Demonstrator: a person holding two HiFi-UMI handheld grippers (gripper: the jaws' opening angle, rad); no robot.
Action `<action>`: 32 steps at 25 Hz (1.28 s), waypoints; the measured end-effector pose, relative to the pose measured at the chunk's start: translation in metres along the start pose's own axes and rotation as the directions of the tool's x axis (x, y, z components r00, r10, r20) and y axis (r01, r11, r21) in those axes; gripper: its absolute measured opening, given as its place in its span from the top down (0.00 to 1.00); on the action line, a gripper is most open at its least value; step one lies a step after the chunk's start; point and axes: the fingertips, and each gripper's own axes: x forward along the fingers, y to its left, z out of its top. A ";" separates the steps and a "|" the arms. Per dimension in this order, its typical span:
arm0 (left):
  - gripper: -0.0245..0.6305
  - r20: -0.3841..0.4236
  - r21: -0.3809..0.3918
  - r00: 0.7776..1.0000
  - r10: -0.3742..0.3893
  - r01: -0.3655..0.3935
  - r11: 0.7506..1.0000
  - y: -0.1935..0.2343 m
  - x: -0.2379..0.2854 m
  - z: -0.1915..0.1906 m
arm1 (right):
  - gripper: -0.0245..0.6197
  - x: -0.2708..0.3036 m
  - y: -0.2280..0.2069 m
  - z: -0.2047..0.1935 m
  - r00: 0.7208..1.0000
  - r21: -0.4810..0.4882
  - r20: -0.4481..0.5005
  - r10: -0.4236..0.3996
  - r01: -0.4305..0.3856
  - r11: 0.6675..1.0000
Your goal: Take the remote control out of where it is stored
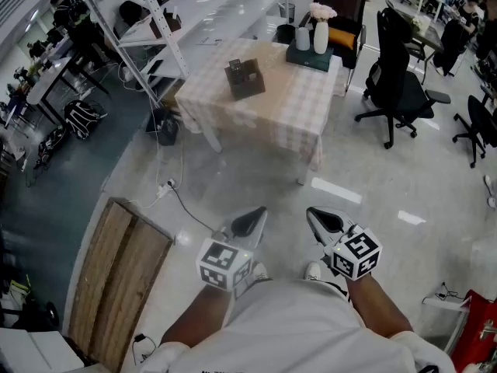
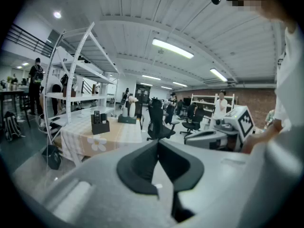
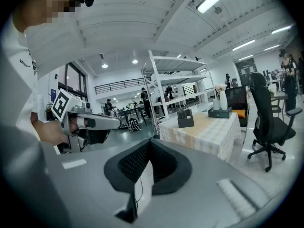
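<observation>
Left gripper (image 1: 250, 221), right gripper (image 1: 326, 221): both clenched, empty, side by side, well short of table (image 1: 299, 111). Remote control (image 2: 96, 117) upright in dark holder (image 1: 245, 80) on table; vase (image 1: 321, 37) at table's far edge.

- We see a table (image 1: 283, 107) draped in pale checks, standing on the grey floor (image 1: 388, 200).
- Near its middle we find a dark holder box (image 1: 245, 78).
- At its far right corner we see a dark tray (image 1: 309, 57).

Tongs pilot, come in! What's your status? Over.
Left tongs and right tongs shut, empty. Remote in holder on table, out of reach. Only floor between.
</observation>
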 end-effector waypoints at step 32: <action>0.96 0.010 -0.001 1.000 -0.004 0.004 1.000 0.028 -0.009 -0.001 | 0.95 0.028 0.020 0.011 0.999 -0.017 0.013 0.035 -0.034 0.999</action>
